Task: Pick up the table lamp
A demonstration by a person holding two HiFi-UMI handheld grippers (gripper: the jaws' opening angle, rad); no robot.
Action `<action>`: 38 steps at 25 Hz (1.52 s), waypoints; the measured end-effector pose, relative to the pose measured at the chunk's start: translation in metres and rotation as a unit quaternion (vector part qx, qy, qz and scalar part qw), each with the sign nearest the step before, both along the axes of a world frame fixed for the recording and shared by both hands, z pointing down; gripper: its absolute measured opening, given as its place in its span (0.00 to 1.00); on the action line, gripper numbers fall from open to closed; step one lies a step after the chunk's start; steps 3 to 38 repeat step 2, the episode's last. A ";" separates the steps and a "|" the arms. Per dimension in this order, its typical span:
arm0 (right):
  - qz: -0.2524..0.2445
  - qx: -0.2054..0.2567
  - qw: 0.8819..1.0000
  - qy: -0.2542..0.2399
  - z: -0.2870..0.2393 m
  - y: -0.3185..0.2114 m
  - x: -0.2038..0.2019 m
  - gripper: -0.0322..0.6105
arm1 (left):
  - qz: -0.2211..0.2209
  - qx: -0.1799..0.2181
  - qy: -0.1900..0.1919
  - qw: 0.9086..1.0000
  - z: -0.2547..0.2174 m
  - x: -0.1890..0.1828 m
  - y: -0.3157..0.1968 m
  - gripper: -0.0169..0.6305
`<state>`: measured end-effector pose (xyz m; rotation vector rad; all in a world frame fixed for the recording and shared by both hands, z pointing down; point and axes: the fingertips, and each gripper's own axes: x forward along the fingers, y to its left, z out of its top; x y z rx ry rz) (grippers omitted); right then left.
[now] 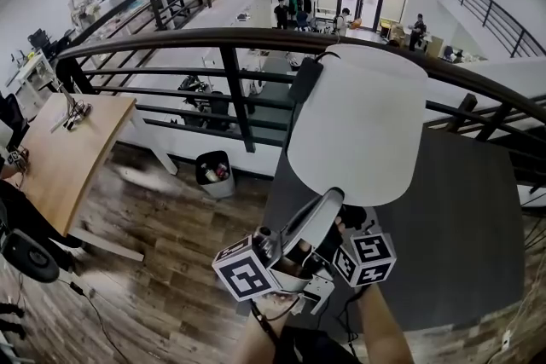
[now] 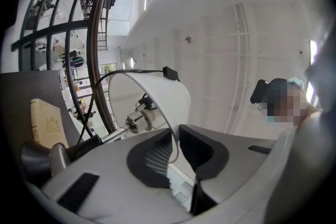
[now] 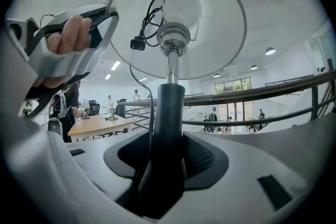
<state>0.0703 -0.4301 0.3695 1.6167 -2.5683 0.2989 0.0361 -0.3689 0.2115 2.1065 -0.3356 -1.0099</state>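
Right gripper view shows the right gripper (image 3: 168, 152) clamped on the table lamp's (image 3: 176, 18) dark stem (image 3: 169, 107), over the dark table (image 1: 465, 243) near the railing (image 1: 213, 38); the left gripper (image 2: 176, 147) pinches the shade (image 2: 157, 94) rim. The stem looks rigid, the surer hold; the shade seems flimsy.

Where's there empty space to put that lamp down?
The dark tabletop right of the lampshade, up to the railing, looks bare. The wooden desk has a bare near end; its far end holds clutter. A book sits near the lamp's base.
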 end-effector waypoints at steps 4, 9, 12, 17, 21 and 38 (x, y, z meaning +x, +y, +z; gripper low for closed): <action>0.000 0.001 1.000 -0.001 0.001 0.000 -0.002 0.38 | 0.000 0.001 -0.001 1.000 0.001 -0.002 0.001 0.15; 0.000 0.001 1.000 -0.001 0.001 0.000 -0.002 0.38 | 0.000 0.001 -0.001 1.000 0.001 -0.002 0.001 0.15; 0.000 0.001 1.000 -0.001 0.001 0.000 -0.002 0.38 | 0.000 0.001 -0.001 1.000 0.001 -0.002 0.001 0.15; 0.000 0.001 1.000 -0.001 0.001 0.000 -0.002 0.38 | 0.000 0.001 -0.001 1.000 0.001 -0.002 0.001 0.15; 0.000 0.001 1.000 -0.001 0.001 0.000 -0.002 0.38 | 0.000 0.001 -0.001 1.000 0.001 -0.002 0.001 0.15; 0.000 0.001 1.000 -0.001 0.001 0.000 -0.002 0.38 | 0.000 0.001 -0.001 1.000 0.001 -0.002 0.001 0.15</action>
